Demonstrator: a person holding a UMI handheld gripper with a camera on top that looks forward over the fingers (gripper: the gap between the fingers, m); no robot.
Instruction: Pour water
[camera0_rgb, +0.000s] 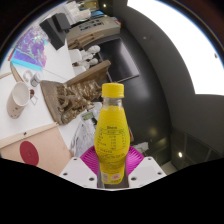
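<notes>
The tool (112, 172) is clamped on a yellow bottle (112, 135), its two pale fingers (80, 170) pressing the lower body from either side at about 9 and 3 o'clock, with the magenta pads (92, 158) showing against the plastic just behind the label. The bottle stands upright between the fingers, rising toward 12 o'clock from the tool; it is filled with yellow liquid, carries a printed label round its middle, and its yellow cap (113, 91) is on. The scene behind is strongly tilted. At about 10 o'clock from the bottle lies a white worktop (45, 65), and on it, well apart from the bottle, stands a white mug (19, 98) with its handle visible. Nearer, between the mug and the bottle, sits a brown patterned object (78, 95) whose kind cannot be told. At 8 o'clock, just beside the left finger, is a pale board with a red disc (30, 153) on it. Beyond the bottle toward 1 and 2 o'clock runs a dark grey surface (165, 90), and past that a bright white area.
</notes>
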